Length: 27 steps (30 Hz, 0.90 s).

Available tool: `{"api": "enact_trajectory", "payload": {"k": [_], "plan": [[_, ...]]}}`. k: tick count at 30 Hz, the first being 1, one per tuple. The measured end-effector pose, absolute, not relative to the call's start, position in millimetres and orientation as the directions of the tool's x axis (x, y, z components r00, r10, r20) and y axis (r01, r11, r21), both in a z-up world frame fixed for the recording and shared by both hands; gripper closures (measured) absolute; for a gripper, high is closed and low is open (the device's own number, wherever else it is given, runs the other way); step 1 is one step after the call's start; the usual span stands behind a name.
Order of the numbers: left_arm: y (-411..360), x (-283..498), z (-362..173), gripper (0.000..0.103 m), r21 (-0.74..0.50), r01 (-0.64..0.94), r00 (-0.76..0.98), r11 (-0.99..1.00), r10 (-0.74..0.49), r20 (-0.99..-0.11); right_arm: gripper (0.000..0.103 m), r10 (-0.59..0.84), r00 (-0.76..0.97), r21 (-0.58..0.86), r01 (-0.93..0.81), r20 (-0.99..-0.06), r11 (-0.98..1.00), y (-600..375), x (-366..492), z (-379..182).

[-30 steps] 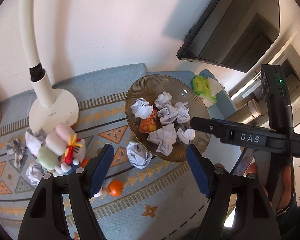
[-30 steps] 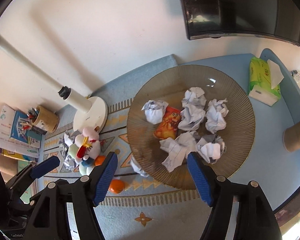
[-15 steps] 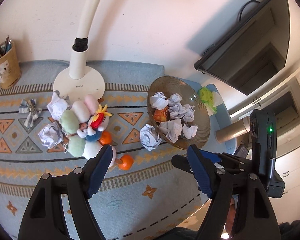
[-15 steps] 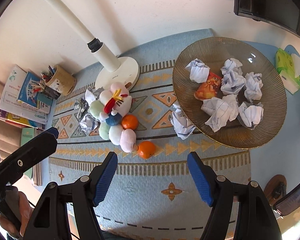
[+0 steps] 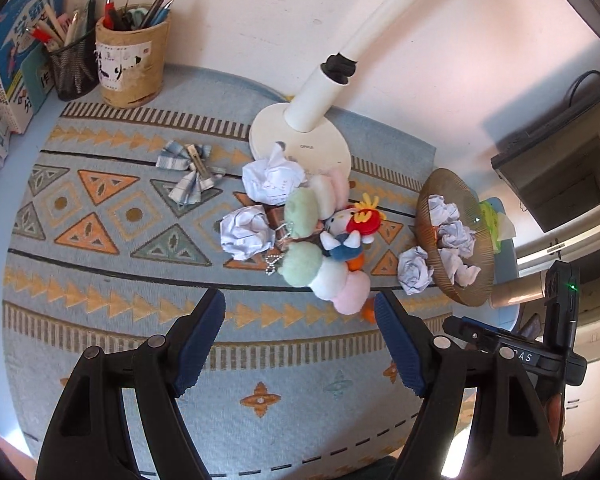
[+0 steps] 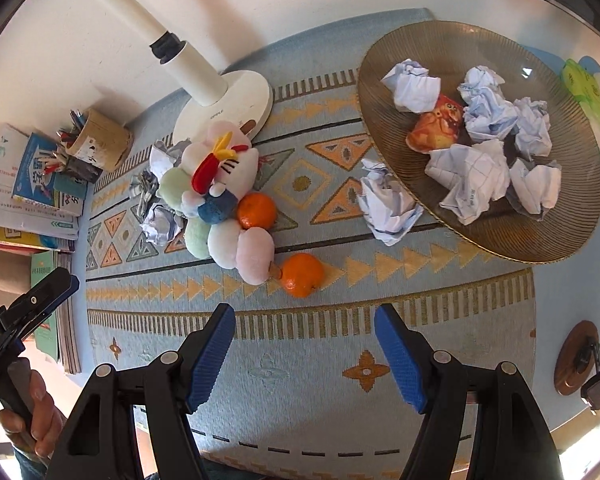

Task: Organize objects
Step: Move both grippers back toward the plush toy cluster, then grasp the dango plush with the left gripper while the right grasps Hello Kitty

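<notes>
Paper balls (image 6: pixel 476 176) fill the bowl (image 6: pixel 572 216) far right; one (image 6: pixel 384 208) lies just left of it on the mat (image 6: pixel 300 360). Both claws, left (image 5: pixel 300 344) and right (image 6: pixel 304 352), hover spread, empty.

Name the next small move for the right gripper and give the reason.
Probably lower the right gripper onto the paper ball beside the bowl. Its jaws stand open and empty, the bowl already holds crumpled paper, and this ball lies on the mat against the bowl's rim.
</notes>
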<state>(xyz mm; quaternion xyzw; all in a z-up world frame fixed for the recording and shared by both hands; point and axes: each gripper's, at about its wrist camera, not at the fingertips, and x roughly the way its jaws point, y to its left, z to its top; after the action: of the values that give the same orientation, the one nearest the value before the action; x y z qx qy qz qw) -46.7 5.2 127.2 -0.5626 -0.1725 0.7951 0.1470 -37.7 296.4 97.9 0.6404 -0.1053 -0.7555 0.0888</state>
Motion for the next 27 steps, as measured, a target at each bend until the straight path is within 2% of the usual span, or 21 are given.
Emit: {"api": "enact_trajectory", "payload": {"k": [5,10,15,19,22,24,26,27], "plan": [[-4.3,-60.5,111.9,0.027,-0.435,-0.049,-0.292,-0.899,0.429,-0.855,0.032,-0.311,-0.144,0.310,0.030,-0.939,-0.950,267.6,-56.2,90.7],[14.1,-87.1,105.0,0.027,-0.391,-0.172,-0.269,-0.904,0.425,-0.864,0.032,-0.346,-0.151,0.347,0.023,-0.926,-0.938,250.8,-91.0,86.3],[37.9,-127.6,81.7,0.027,-0.395,-0.261,-0.196,-0.881,0.449,-0.872,0.032,-0.362,-0.117,0.369,-0.035,-0.925,-0.929,237.4,-130.5,63.2],[52.7,-150.6,54.9,0.031,-0.390,-0.266,-0.130,-0.882,0.434,-0.892,0.033,-0.409,-0.051,0.412,-0.114,-0.911,-0.904,234.1,-152.7,30.1],[62.2,-156.0,47.8,0.037,-0.437,-0.279,-0.099,-0.855,0.478,-0.873,0.040,-0.412,-0.055,0.416,-0.112,-0.909,-0.902,229.5,-159.7,20.7],[71.0,-157.9,44.1,0.044,-0.422,-0.292,-0.094,-0.859,0.465,-0.880,0.056,-0.407,-0.078,0.413,-0.082,-0.910,-0.907,227.7,-162.0,24.3],[79.1,-159.8,38.3,0.052,-0.423,-0.290,-0.076,-0.858,0.461,-0.884,0.061,-0.393,-0.102,0.400,-0.059,-0.914,-0.915,228.5,-162.6,30.2],[82.4,-159.5,35.8,0.062,-0.421,-0.293,-0.073,-0.858,0.459,-0.885,0.062,-0.369,-0.114,0.376,-0.047,-0.922,-0.926,229.3,-162.0,33.6]]}}
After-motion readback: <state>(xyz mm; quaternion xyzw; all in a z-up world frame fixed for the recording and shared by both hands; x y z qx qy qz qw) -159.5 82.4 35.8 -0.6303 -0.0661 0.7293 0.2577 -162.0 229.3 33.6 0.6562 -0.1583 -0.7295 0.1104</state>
